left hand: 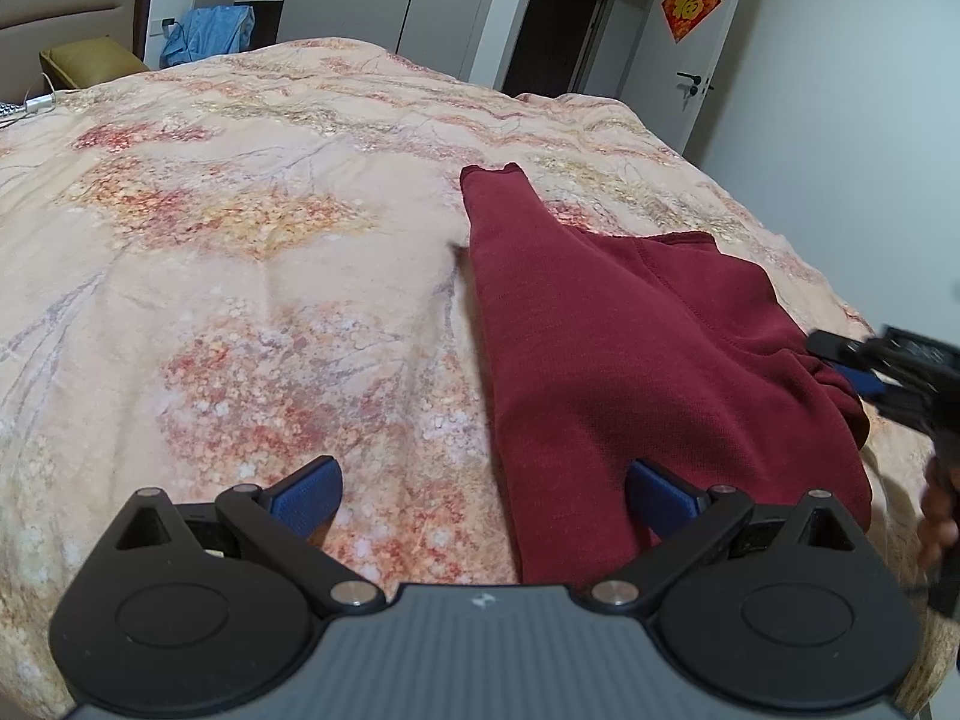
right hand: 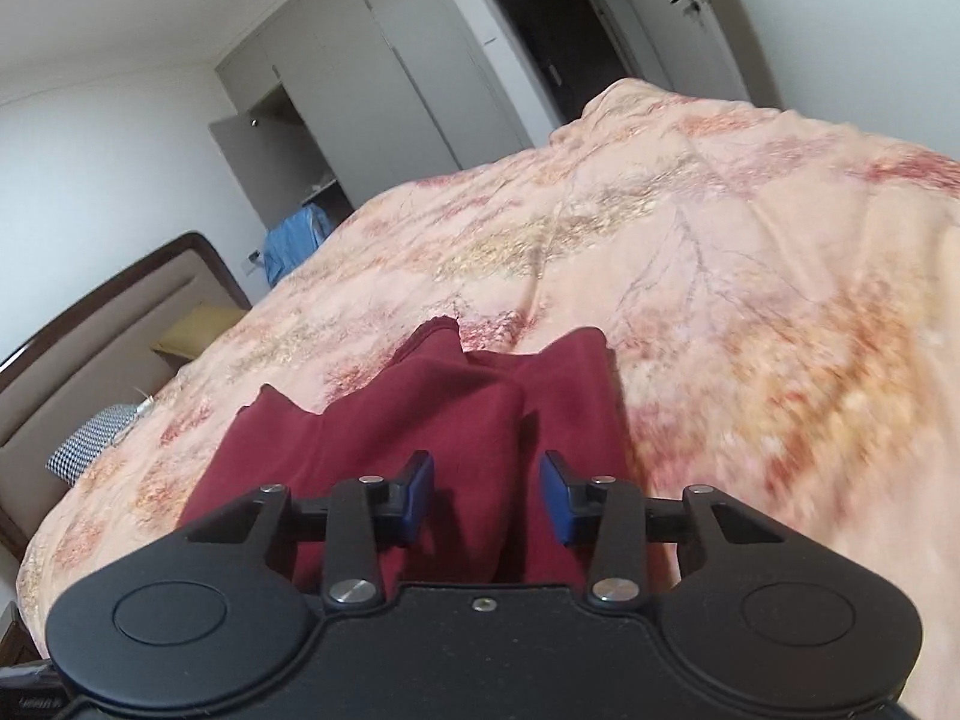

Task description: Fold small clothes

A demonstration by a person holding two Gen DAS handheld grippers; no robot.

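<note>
A dark red garment lies partly folded on the floral bedspread, one narrow end reaching toward the far side. My left gripper stands open wide over its near edge: the right pad is above the red cloth and the left pad is above the bedspread. My right gripper comes in from the right at the garment's bunched right edge. In the right wrist view the garment runs under and between the right gripper's blue pads. A gap shows between the pads, so it is open.
The bed's right edge drops off just past the garment. A padded headboard, a yellow pillow and a checkered item lie at the bed's head. Blue clothing hangs by the wardrobe. A hand shows at the right rim.
</note>
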